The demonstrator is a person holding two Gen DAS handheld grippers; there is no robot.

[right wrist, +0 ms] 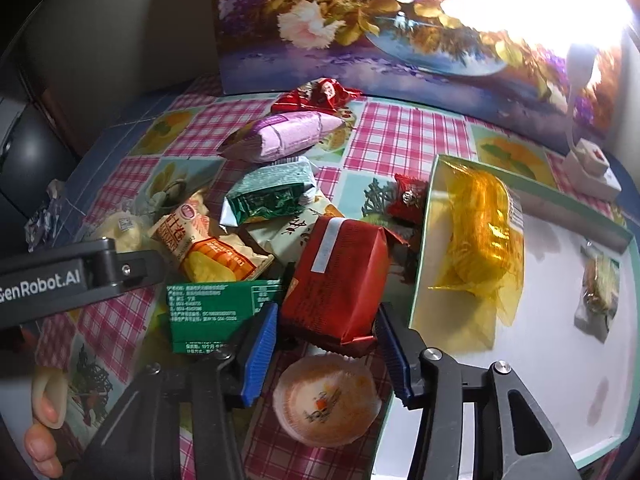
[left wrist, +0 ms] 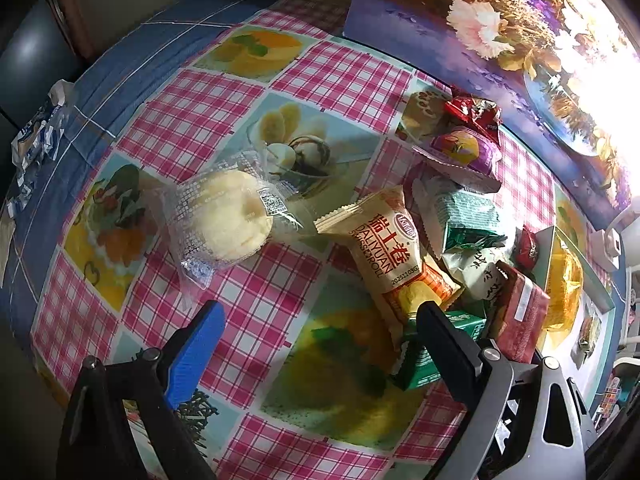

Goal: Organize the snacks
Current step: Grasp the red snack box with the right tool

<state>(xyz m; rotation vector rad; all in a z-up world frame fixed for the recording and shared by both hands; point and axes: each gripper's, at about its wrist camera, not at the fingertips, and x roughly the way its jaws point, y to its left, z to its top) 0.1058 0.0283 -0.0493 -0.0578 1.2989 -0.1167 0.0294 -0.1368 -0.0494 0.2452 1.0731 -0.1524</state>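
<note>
A pile of wrapped snacks lies on the checkered tablecloth. My right gripper (right wrist: 326,322) has its fingers on both sides of a red foil packet (right wrist: 338,276), closed against it. A round orange pastry (right wrist: 326,398) lies below the fingers. A white tray with a teal rim (right wrist: 424,240) holds a yellow-wrapped cake (right wrist: 480,240) and a small packet (right wrist: 598,292). My left gripper (left wrist: 320,312) is open and empty above the cloth, between a clear-wrapped white bun (left wrist: 232,220) and a Swiss roll packet (left wrist: 394,256).
Green packets (right wrist: 208,312) (right wrist: 268,196), a purple packet (right wrist: 288,136) and red candies (right wrist: 316,94) fill the pile. A flower picture (right wrist: 400,20) stands at the back. A white power strip (right wrist: 592,168) sits beyond the tray. A crumpled wrapper (left wrist: 36,136) lies at the table's left edge.
</note>
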